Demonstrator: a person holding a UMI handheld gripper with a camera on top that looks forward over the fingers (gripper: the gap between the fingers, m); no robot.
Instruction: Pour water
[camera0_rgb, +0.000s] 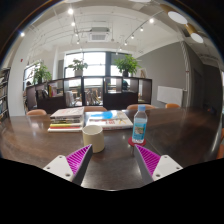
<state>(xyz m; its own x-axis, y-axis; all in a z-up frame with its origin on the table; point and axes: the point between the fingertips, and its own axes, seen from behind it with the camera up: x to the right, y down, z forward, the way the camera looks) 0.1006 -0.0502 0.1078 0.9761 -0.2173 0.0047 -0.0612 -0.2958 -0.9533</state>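
Fingers (109, 162): spread apart, holding nothing; magenta pads (77, 158) facing inward over the near edge of the tabletop (30, 140).
Cup (93, 137): pale, upright, just ahead of the fingers, nearer the left one; resting on the tabletop, touched by neither finger.
Water bottle (140, 125): clear, blue label and cap, upright, ahead of the right finger and just right of the cup; cap seemingly in place, though hard to tell.
Stage, as judged: approach only; bottle not yet grasped, nothing poured.
Risk: smooth, tall bottle likely to tip or slip if pinched too high or off-centre; cup near enough to be knocked by the left finger on the way in; water spilt on the tabletop if the tilt starts short of the cup's rim.
Books (80, 120): flat stack beyond the cup, toward the far edge; exposed to any splash.
Chairs (38, 114): along the far side, well clear.
Obstruction: none between fingers and bottle except the cup alongside.
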